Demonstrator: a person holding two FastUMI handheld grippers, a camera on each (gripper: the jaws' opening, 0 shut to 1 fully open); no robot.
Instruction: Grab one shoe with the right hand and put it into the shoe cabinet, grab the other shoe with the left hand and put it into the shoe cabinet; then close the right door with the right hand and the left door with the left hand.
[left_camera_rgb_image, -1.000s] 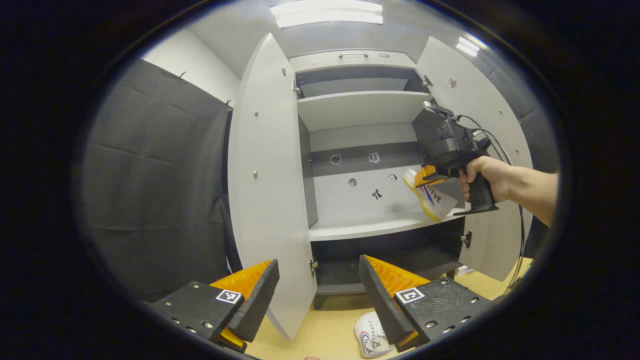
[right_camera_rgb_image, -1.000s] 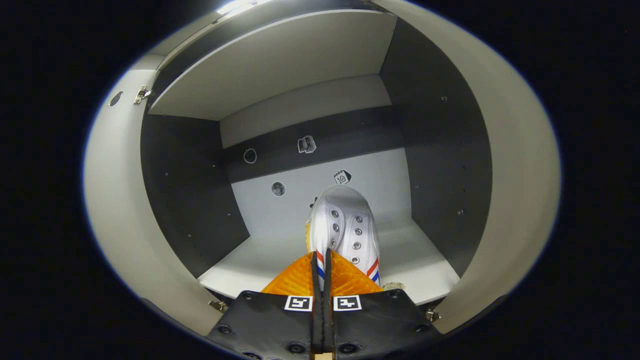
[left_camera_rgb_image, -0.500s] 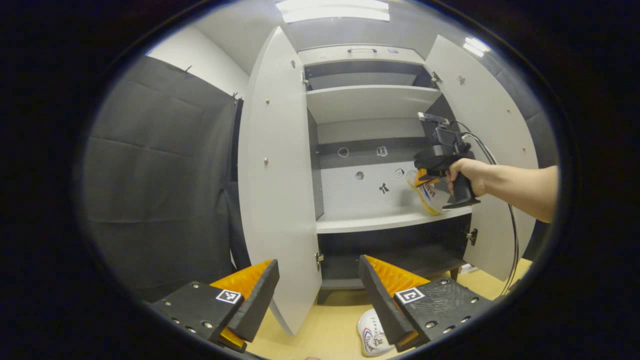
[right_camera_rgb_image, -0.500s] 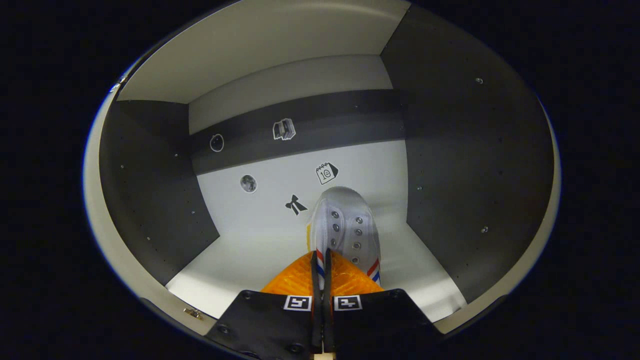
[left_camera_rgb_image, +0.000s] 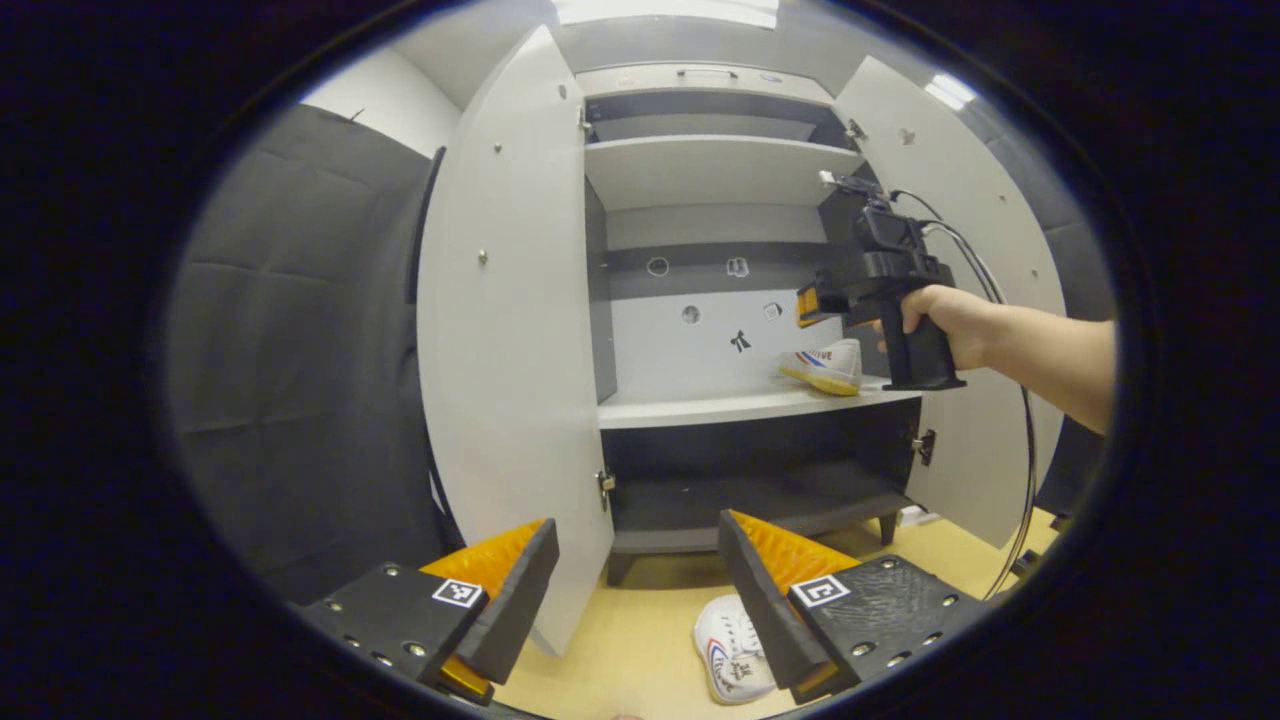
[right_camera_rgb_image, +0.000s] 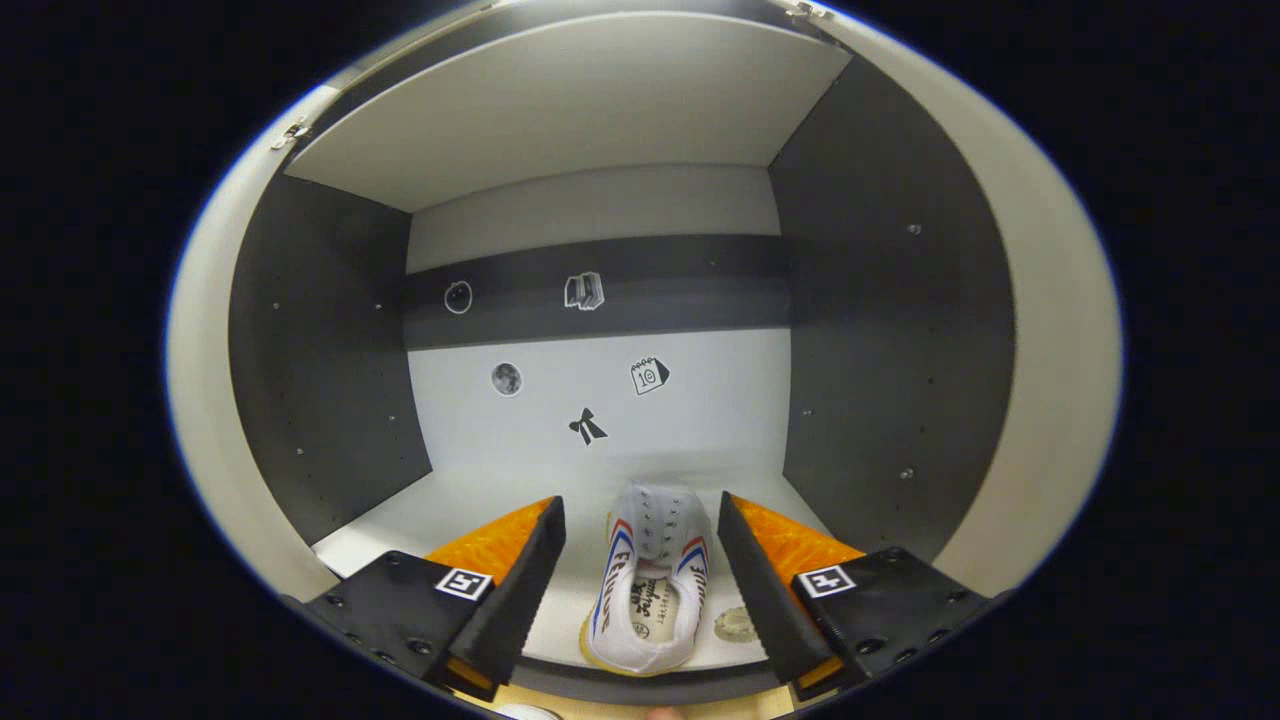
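Observation:
A white shoe with red and blue stripes lies on the middle shelf of the shoe cabinet, toe pointing inward. My right gripper is open above it, a finger on each side, not touching. In the left gripper view that shoe rests at the shelf's right end, with the right gripper and the hand holding it just above. My left gripper hangs open low before the cabinet. The other white shoe lies on the floor beside its right finger.
Both cabinet doors stand wide open: the left door and the right door. An upper shelf and a dark bottom compartment are bare. A cable hangs from the right gripper. The floor is light wood.
My right gripper has opened and let the shoe go; the shoe now lies flat on the middle shelf. The right gripper has lifted and drawn back slightly. The left gripper stays open.

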